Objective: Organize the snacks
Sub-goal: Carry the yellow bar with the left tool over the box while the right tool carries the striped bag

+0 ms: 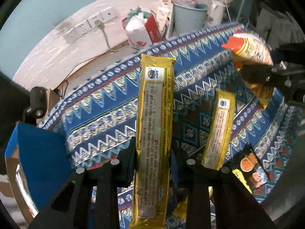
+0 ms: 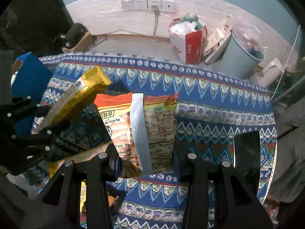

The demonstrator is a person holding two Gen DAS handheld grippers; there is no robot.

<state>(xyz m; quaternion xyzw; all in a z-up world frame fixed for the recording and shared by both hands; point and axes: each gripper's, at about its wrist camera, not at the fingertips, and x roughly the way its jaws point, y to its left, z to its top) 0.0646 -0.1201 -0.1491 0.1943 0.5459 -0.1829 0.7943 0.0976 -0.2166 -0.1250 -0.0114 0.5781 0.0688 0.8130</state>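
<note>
My left gripper (image 1: 153, 158) is shut on a long gold snack packet (image 1: 155, 124), held above the patterned cloth (image 1: 106, 110). It also shows in the right wrist view (image 2: 76, 99) at the left, in the left gripper (image 2: 47, 126). My right gripper (image 2: 145, 158) is shut on an orange snack bag (image 2: 141, 129) with its silver back seam facing me. That bag shows in the left wrist view (image 1: 249, 47) at the upper right, in the right gripper (image 1: 261, 72). A second gold packet (image 1: 219, 127) and a black snack bag (image 1: 251, 171) lie on the cloth.
A blue cardboard box (image 1: 38, 152) stands open at the left edge of the cloth, also in the right wrist view (image 2: 28, 76). Beyond the cloth's far edge are a red-and-white bag (image 2: 188, 40), a grey bin (image 2: 242, 57), a white kettle (image 2: 266, 72) and wall sockets (image 2: 148, 4).
</note>
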